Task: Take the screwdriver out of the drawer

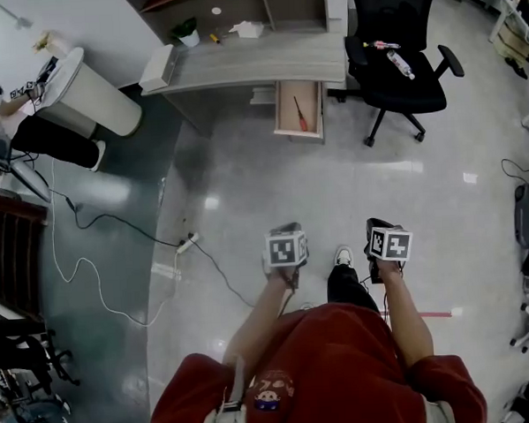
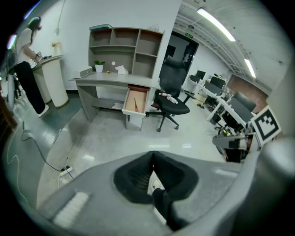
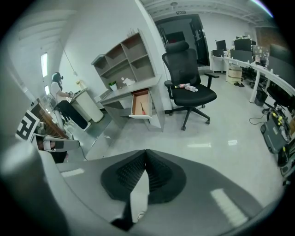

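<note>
We hold the left gripper (image 1: 287,230) and right gripper (image 1: 379,225) with jaws together, empty. Well ahead of both, the open pale wooden drawer (image 1: 281,108) contains the slim red-handled screwdriver (image 1: 302,117), lying lengthwise.

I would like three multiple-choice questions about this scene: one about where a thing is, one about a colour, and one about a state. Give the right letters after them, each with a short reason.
1. Where is the screwdriver?
A. on the floor
B. in the drawer
C. on a shelf

2. What colour is the office chair?
A. white
B. black
C. red

3. How do the fingers of the left gripper stand?
A. wide apart
B. closed on the screwdriver
C. closed together, with nothing between them

Answers:
1 B: the head view shows it lying inside the pulled-out drawer under the desk.
2 B: its seat, back and armrests are all black.
3 C: the left gripper view shows the two fingers meeting, with only the floor beyond them.
</note>
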Demonstrator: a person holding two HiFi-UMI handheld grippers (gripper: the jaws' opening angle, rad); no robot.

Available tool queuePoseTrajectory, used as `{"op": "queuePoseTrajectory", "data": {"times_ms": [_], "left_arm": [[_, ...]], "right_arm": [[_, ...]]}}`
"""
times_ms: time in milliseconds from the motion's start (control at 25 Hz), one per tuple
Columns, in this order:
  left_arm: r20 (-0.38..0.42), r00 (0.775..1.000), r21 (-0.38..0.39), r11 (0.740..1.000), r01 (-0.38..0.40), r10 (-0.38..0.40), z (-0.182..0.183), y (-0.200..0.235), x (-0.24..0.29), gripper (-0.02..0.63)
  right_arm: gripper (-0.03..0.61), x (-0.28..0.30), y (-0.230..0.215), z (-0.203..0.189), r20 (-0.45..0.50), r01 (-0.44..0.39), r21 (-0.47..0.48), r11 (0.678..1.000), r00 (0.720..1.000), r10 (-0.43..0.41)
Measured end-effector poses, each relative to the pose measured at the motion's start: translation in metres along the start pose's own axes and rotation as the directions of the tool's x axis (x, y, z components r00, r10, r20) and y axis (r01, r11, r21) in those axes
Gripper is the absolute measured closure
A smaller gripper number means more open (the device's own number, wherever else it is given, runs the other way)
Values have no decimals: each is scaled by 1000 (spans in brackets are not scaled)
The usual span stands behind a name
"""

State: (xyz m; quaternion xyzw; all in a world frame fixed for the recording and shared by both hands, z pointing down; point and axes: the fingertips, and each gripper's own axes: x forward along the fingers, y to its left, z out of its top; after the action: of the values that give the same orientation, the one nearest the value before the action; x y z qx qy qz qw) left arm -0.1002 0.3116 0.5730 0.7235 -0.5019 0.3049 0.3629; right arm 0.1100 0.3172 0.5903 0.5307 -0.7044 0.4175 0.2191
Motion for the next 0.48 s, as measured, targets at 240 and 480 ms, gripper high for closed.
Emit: {"op": "queuePoseTrajectory", "data": {"times_ms": [240,480], "left_arm": [[-6,1000,11,1000,-8,8,52,-24,35,615],[-17,1000,16,1000,-17,17,99,-42,69,615]], "right_arm": [[577,19,-36,48,-6,-23,16,1000,1000,23],[577,41,-68,95,-26,-38,-1,999,999,38]]}}
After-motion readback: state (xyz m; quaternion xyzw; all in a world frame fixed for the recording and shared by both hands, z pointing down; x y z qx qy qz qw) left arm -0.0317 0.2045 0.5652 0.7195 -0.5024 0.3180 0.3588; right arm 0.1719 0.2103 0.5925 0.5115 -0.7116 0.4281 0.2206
